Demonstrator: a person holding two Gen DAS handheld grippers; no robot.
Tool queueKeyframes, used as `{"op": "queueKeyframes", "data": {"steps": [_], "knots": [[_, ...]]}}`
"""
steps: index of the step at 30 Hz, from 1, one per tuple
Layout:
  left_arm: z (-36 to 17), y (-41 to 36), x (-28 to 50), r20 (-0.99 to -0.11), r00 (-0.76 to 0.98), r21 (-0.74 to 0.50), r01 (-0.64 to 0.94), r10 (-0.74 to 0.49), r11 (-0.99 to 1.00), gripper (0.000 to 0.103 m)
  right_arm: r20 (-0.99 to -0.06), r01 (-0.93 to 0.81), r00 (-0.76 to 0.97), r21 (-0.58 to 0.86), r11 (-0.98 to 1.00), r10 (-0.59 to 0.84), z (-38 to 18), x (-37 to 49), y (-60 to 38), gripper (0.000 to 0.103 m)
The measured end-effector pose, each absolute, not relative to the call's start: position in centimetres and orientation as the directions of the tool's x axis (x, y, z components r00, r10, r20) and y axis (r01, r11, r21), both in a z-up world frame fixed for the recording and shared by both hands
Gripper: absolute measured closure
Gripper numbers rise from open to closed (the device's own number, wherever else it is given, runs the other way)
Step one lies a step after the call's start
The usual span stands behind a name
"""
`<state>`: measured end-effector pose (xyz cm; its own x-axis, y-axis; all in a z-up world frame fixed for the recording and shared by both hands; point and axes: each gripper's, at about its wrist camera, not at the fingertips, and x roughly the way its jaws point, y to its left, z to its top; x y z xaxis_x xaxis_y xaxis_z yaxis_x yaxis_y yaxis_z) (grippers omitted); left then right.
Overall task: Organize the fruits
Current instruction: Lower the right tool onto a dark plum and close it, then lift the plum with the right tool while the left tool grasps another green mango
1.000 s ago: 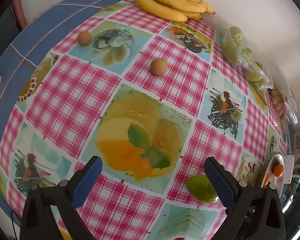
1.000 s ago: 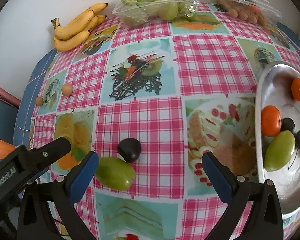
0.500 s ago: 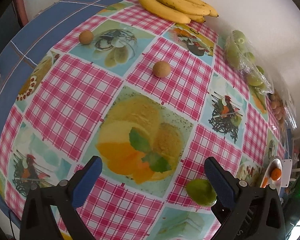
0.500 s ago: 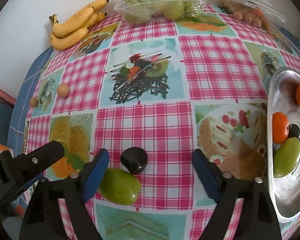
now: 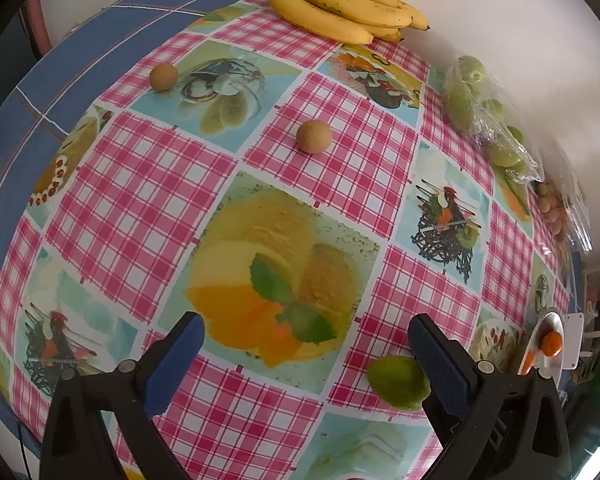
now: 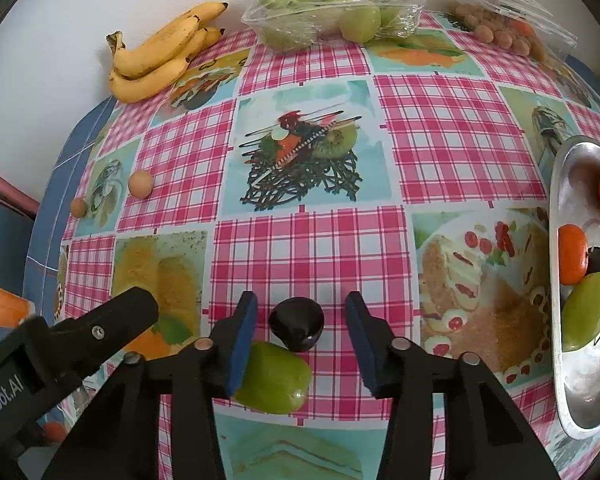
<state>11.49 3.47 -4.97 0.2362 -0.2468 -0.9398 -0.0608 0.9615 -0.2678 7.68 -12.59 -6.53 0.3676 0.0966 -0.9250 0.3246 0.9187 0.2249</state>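
Observation:
A dark plum [image 6: 297, 323] and a green mango [image 6: 274, 377] lie side by side on the checked tablecloth. My right gripper [image 6: 300, 330] is open, its blue pads either side of the plum with gaps on both sides; the left pad overlaps the mango. The silver plate [image 6: 556, 216] at the right holds oranges [image 6: 572, 254], a green mango [image 6: 584, 316] and dark fruits. My left gripper [image 5: 306, 346] is open and empty above the cloth; the mango [image 5: 398, 382] sits by its right finger.
Bananas [image 6: 156, 62] lie at the back by the wall, next to a clear bag of green fruits [image 6: 332, 16] and a bag of small brown fruits [image 6: 500, 32]. Two small brown round fruits [image 5: 314, 137] [image 5: 163, 77] lie on the cloth at the left.
My right gripper has moved forward and narrowed, so its pads now flank the dark plum. The left gripper has drifted slightly and stays open.

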Motion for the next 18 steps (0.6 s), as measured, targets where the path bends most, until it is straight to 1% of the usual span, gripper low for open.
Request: {"op": "queueKeyframes", "data": {"steps": [1, 2, 3, 11, 18], "knots": [[-4.9, 3.5, 11.5, -0.94, 0.236, -0.268, -0.059, -0.248, 0.962, 0.0, -0.925, 0.323, 0.368, 0.227, 0.919, 0.099, -6.5, 7.8, -12.5, 0.062], [-4.9, 3.4, 11.5, -0.939, 0.236, -0.269, -0.056, -0.249, 0.961, 0.0, -0.924, 0.323, 0.368, 0.231, 0.918, 0.103, -6.6, 7.8, -12.5, 0.071], [-4.9, 3.4, 11.5, -0.939, 0.236, -0.27, -0.054, -0.25, 0.961, 0.0, -0.922, 0.322, 0.371, 0.24, 0.916, 0.111, -6.6, 7.8, -12.6, 0.074], [-4.4, 2.8, 11.4, -0.933, 0.231, -0.29, -0.028, -0.276, 0.957, 0.0, -0.912, 0.321, 0.388, 0.268, 0.909, 0.132, -5.2, 6.9, -13.4, 0.074], [-5.3, 0.9, 10.8, -0.938, 0.157, -0.311, 0.009, -0.308, 0.95, 0.0, -0.928, 0.364, 0.357, 0.247, 0.898, 0.11, -4.7, 5.3, -15.1, 0.074]]}}
